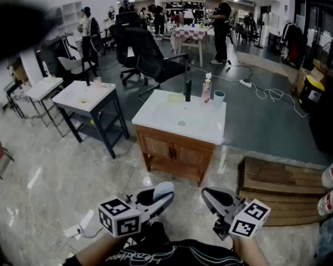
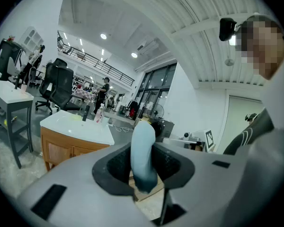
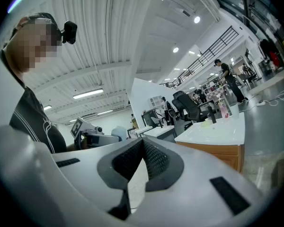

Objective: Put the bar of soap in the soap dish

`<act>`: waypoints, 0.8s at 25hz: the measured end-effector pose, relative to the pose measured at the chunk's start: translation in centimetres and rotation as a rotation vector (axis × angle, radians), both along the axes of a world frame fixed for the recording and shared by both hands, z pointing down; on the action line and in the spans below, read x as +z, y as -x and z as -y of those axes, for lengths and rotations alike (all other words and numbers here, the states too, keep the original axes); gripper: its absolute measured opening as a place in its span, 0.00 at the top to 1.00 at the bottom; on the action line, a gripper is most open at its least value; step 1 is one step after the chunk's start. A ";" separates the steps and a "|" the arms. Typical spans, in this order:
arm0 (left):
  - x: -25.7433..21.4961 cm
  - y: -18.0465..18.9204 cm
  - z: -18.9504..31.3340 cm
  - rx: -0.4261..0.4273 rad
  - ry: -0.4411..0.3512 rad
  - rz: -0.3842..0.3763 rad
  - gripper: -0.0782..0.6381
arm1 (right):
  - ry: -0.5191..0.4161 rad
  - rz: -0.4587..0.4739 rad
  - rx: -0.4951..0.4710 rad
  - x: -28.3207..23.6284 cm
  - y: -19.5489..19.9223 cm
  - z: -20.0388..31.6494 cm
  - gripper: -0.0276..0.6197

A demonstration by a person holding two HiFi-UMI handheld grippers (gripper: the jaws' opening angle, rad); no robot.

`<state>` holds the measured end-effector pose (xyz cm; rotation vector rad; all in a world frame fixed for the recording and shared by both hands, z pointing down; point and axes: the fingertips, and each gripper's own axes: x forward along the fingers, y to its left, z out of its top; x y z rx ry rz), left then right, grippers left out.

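Observation:
My left gripper is shut on a pale blue bar of soap, which stands on edge between the pads and sticks out past them. The soap's light end shows at the jaw tips in the head view. My right gripper is level beside it, shut with nothing between its ribbed pads. Both are held low in front of the person, well short of a wooden vanity with a white top. A flat pale yellow thing lies at its back, perhaps the soap dish.
On the vanity stand a black tap, a pump bottle and a cup. A dark-framed table is to its left, a wooden pallet to its right. Office chairs and people are further back.

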<state>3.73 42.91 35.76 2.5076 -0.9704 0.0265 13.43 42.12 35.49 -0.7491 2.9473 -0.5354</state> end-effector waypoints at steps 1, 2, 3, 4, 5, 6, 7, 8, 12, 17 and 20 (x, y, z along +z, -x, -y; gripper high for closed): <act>0.1 -0.1 -0.2 0.003 0.001 0.004 0.71 | -0.001 0.001 0.005 0.0 -0.2 -0.1 0.92; 0.1 -0.3 -0.4 0.005 0.003 0.008 0.71 | -0.003 0.002 0.010 -0.1 -0.5 -0.3 0.92; 0.2 -0.4 -0.5 0.006 0.005 0.011 0.71 | -0.006 0.004 0.015 -0.2 -0.7 -0.4 0.92; 0.4 -0.4 -0.7 0.005 0.008 0.013 0.71 | -0.008 0.007 0.019 -0.2 -0.8 -0.5 0.92; 0.6 -0.4 -0.9 0.002 0.011 0.016 0.71 | -0.009 0.011 0.022 -0.2 -1.0 -0.7 0.92; 0.7 -0.3 -1.0 -0.002 0.016 0.017 0.71 | -0.008 0.016 0.025 -0.2 -1.0 -0.7 0.92; 0.8 -0.2 -1.0 -0.006 0.021 0.017 0.71 | -0.006 0.019 0.027 -0.2 -1.1 -0.8 0.92; 0.8 -0.2 -1.1 -0.008 0.025 0.016 0.71 | -0.003 0.021 0.027 -0.2 -1.0 -0.9 0.92; 0.6 -0.2 -1.3 -0.005 0.037 0.007 0.71 | -0.026 -0.010 0.028 -0.4 -0.8 -1.0 0.92; -0.2 -0.3 -0.5 0.002 0.014 -0.006 0.71 | -0.078 -0.065 0.035 -0.6 -0.4 -0.6 0.92; -0.7 0.1 0.4 0.003 -0.005 -0.006 0.71 | -0.083 -0.061 0.041 -1.1 -0.2 0.5 0.92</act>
